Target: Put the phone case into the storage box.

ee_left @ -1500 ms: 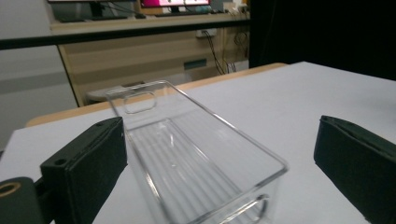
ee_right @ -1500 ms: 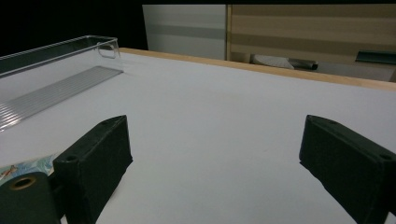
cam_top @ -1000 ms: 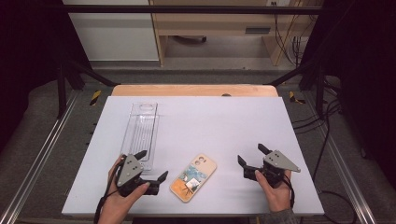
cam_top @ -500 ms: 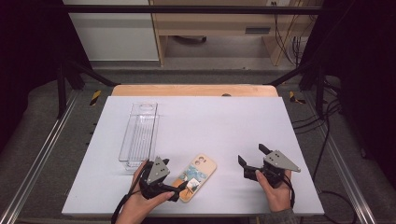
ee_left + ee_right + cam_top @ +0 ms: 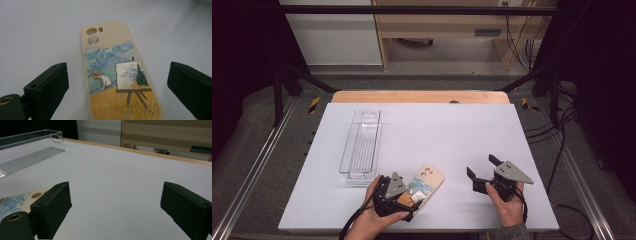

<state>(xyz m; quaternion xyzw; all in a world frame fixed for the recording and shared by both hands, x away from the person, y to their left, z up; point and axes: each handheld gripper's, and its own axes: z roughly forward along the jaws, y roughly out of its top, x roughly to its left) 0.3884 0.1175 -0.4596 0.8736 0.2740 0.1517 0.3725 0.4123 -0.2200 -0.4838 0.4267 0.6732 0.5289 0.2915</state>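
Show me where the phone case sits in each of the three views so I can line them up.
High view: phone case near the table's front edge, its near end under the left gripper.
Left gripper view: phone case centre frame, between the open jaws, camera cutouts at the far end.
Right gripper view: phone case at the lower left edge, partly behind the left jaw.
Shared landmark: the camera cutouts.

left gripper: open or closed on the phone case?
Open. In the left gripper view the left gripper has its jaws spread wide on either side of the phone case, which lies flat on the table.
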